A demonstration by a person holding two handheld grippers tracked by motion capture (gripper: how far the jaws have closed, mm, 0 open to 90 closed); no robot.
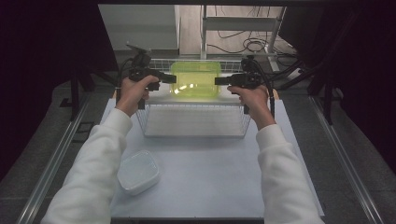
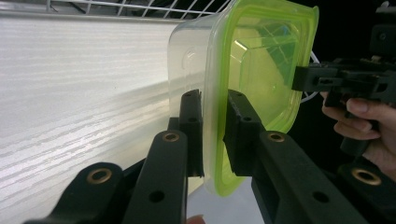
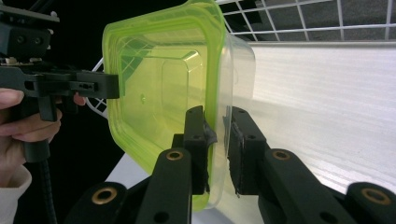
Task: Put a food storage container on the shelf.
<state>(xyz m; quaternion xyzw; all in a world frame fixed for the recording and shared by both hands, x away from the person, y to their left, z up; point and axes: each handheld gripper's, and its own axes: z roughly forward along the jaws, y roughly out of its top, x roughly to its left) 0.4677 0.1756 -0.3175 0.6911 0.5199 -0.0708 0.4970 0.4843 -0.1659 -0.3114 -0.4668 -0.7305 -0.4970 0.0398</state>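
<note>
A clear plastic tub with a translucent green lid point(image 1: 196, 78) hangs over the far part of a wire basket point(image 1: 194, 135). My left gripper point(image 1: 173, 78) is shut on the tub's left rim and my right gripper point(image 1: 218, 80) on its right rim. In the left gripper view the black jaws point(image 2: 215, 135) pinch the green lid edge of the tub point(image 2: 261, 70), with the other gripper point(image 2: 299, 78) clamped on the far side. The right gripper view mirrors this: jaws point(image 3: 217, 140) on the rim of the tub point(image 3: 159, 93), the left gripper point(image 3: 114, 86) opposite.
The white-bottomed wire basket stands at the middle of the white table point(image 1: 210, 186). A second, whitish lidded tub point(image 1: 138, 171) lies near the front left by my left sleeve. Basket wires point(image 3: 327, 23) run close behind the held tub. Dark frames and cables lie beyond the table.
</note>
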